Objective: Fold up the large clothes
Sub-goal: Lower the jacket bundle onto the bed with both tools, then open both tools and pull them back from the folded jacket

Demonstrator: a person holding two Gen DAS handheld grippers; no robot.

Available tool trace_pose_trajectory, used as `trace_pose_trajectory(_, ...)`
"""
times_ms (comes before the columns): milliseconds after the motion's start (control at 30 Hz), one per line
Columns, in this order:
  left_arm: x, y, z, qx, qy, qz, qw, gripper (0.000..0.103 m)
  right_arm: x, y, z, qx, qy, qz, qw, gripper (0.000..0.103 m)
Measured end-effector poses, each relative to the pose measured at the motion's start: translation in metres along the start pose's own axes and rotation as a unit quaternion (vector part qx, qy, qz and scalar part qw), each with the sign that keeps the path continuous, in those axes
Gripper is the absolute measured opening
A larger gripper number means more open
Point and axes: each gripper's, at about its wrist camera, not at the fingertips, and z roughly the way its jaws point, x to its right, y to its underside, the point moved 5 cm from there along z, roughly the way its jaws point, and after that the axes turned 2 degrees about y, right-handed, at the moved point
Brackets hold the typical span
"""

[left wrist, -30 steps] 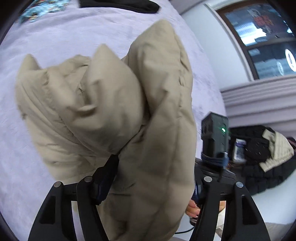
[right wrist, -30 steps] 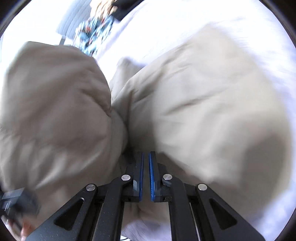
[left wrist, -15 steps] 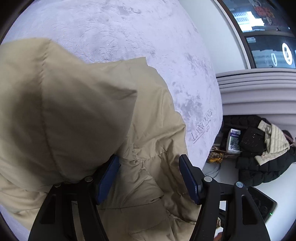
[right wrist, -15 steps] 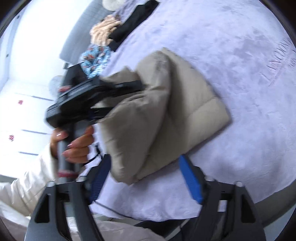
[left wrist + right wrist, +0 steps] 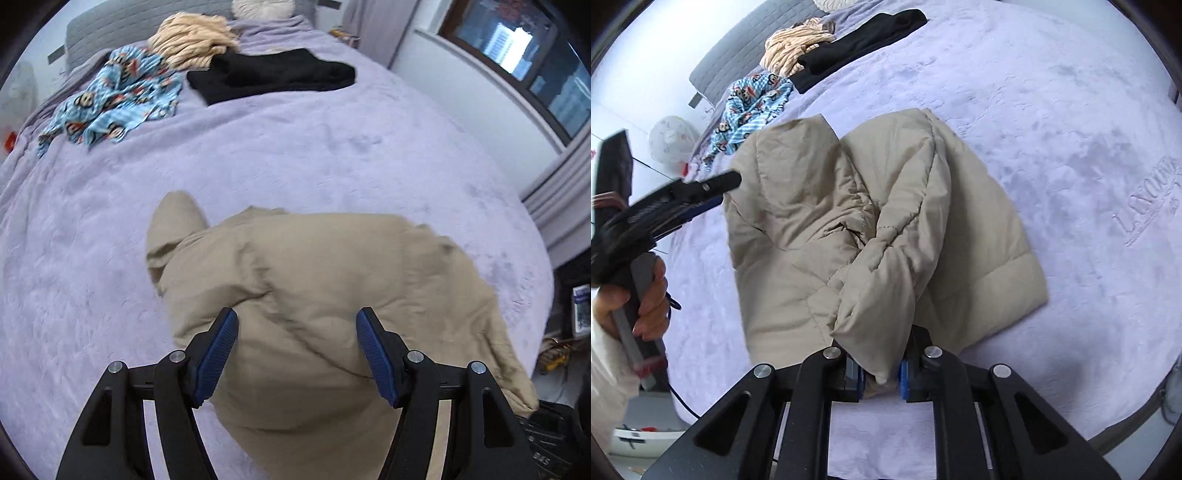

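1. Change since the earlier frames: a second ago the beige padded jacket [image 5: 879, 229] hung bunched in front of both cameras. It now lies in a folded heap on the purple bedspread [image 5: 332, 155]. The left gripper [image 5: 297, 350], which had jacket cloth between its pads, has drawn back from it.
2. Left gripper: jaws stand roughly half open. They frame the near part of the jacket but the pads press on nothing.
3. Right gripper [image 5: 881, 373]: jaws are closing, with a folded corner of the jacket between the blue pads [image 5: 904, 376]. The pads already bear on the cloth.
4. Jacket position: near edge of the bed, quilted panels doubled over one another. It lies well apart from the black garment [image 5: 273, 74], the blue printed garment [image 5: 110, 99] and the tan garment [image 5: 192, 38] at the head end.
5. Step in hand, as judged: re-gripping a corner to make or tidy the next fold.
6. Next move, as judged: keep the right grip firm, carry the corner across the body of the jacket, and lay it square. The padding is springy, so press it flat before release. The left gripper should pin the far layer or take the matching corner.
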Motion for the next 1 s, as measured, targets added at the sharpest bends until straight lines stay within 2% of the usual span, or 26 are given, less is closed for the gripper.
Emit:
trace_pose_trajectory(100, 0.001, -0.002, 0.03, 0.003, -0.004, -0.01, 0.9999, 0.067, 0.014, 0.0, 0.006, -0.003, 0.016, 0.011, 1.0, 0.014)
trace_pose_trajectory(267, 0.067, -0.027, 0.083, 0.016, -0.004, 0.008, 0.9998, 0.068, 0.054, -0.003, 0.02, -0.013, 0.038, 0.045, 0.998, 0.014)
trace_pose_trajectory(400, 0.105, -0.036, 0.114, 0.008, -0.011, 0.023, 0.9997, 0.068, 0.081, -0.008, 0.045, -0.034, 0.037, 0.063, 0.997, 0.014)
trace_pose_trajectory(533, 0.111, -0.038, 0.125, 0.001, -0.016, 0.022, 0.9996, 0.068, 0.094, -0.015, 0.042, -0.057, 0.012, 0.078, 0.995, 0.015)
trace_pose_trajectory(600, 0.107, -0.037, 0.126, -0.001, -0.014, 0.017, 0.9997, 0.068, 0.1, -0.023, 0.021, -0.042, -0.005, 0.087, 0.995, 0.015)
trace_pose_trajectory(633, 0.105, -0.037, 0.127, -0.002, -0.013, 0.014, 0.9998, 0.068, 0.101, -0.028, 0.007, -0.027, -0.014, 0.087, 0.996, 0.018)
trace_pose_trajectory(733, 0.104, -0.037, 0.128, -0.004, -0.01, 0.01, 0.9999, 0.068, 0.1, -0.052, -0.026, 0.019, -0.03, 0.073, 0.997, 0.019)
trace_pose_trajectory(800, 0.107, -0.037, 0.129, -0.003, -0.015, 0.014, 0.9998, 0.068, 0.091, -0.069, -0.029, 0.025, -0.052, 0.062, 0.996, 0.033)
trace_pose_trajectory(833, 0.107, -0.037, 0.129, -0.003, -0.018, 0.016, 0.9997, 0.068, 0.082, -0.079, -0.024, 0.024, -0.062, 0.051, 0.996, 0.055)
trace_pose_trajectory(867, 0.105, -0.036, 0.129, -0.004, -0.019, 0.017, 0.9997, 0.068, 0.073, -0.083, -0.02, 0.027, -0.067, 0.04, 0.997, 0.061)
trace_pose_trajectory(900, 0.102, -0.036, 0.128, -0.004, -0.019, 0.017, 0.9997, 0.068, 0.062, -0.088, -0.01, 0.021, -0.064, 0.022, 0.997, 0.061)
trace_pose_trajectory(933, 0.1, -0.036, 0.127, -0.005, -0.019, 0.016, 0.9997, 0.068, 0.052, -0.094, 0.003, 0.009, -0.062, 0.008, 0.998, 0.056)
trace_pose_trajectory(967, 0.099, -0.036, 0.127, -0.006, -0.019, 0.016, 0.9997, 0.068, 0.044, -0.097, 0.017, -0.004, -0.06, 0.0, 0.998, 0.041)
trace_pose_trajectory(1000, 0.097, -0.036, 0.125, -0.007, -0.02, 0.016, 0.9997, 0.068, 0.039, -0.094, 0.028, -0.021, -0.055, -0.002, 0.998, 0.032)
